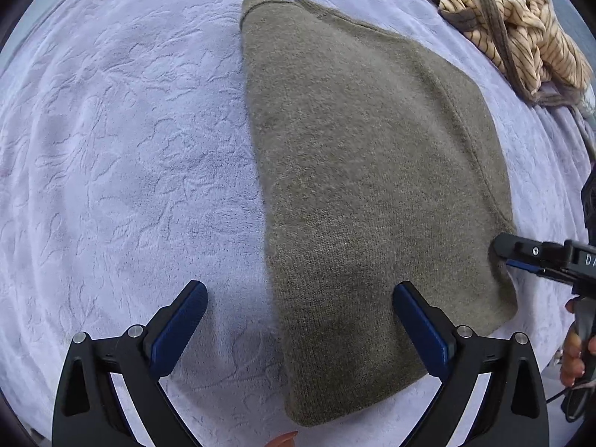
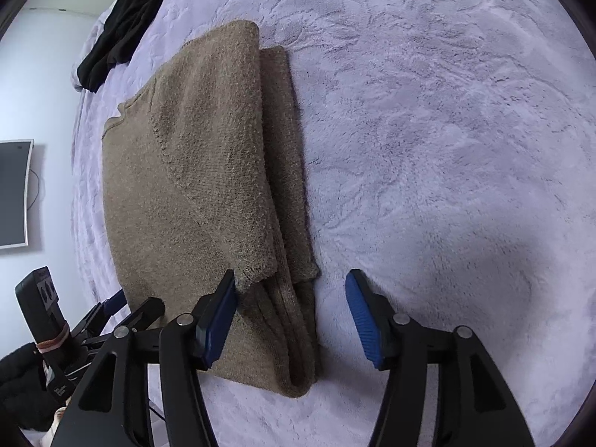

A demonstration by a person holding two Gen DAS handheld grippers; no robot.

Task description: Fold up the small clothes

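An olive knit sweater (image 1: 365, 171) lies folded lengthwise on a lavender fleece blanket (image 1: 111, 149). My left gripper (image 1: 300, 288) hangs open over the sweater's near left edge, one pad above the blanket and the other above the knit, gripping nothing. In the right wrist view the same sweater (image 2: 193, 171) shows a folded-over layer with a sleeve along its right side. My right gripper (image 2: 291, 279) is open and straddles that near right corner; its left pad sits beside the fold's corner without pressing. The right gripper (image 1: 503, 255) also shows at the sweater's right edge.
A crumpled beige striped garment (image 1: 510, 33) lies at the far right of the blanket. A black garment (image 2: 123, 26) lies at the far left edge. A dark screen (image 2: 13, 193) hangs on the wall. A person's hand (image 1: 573, 357) holds the right gripper's handle.
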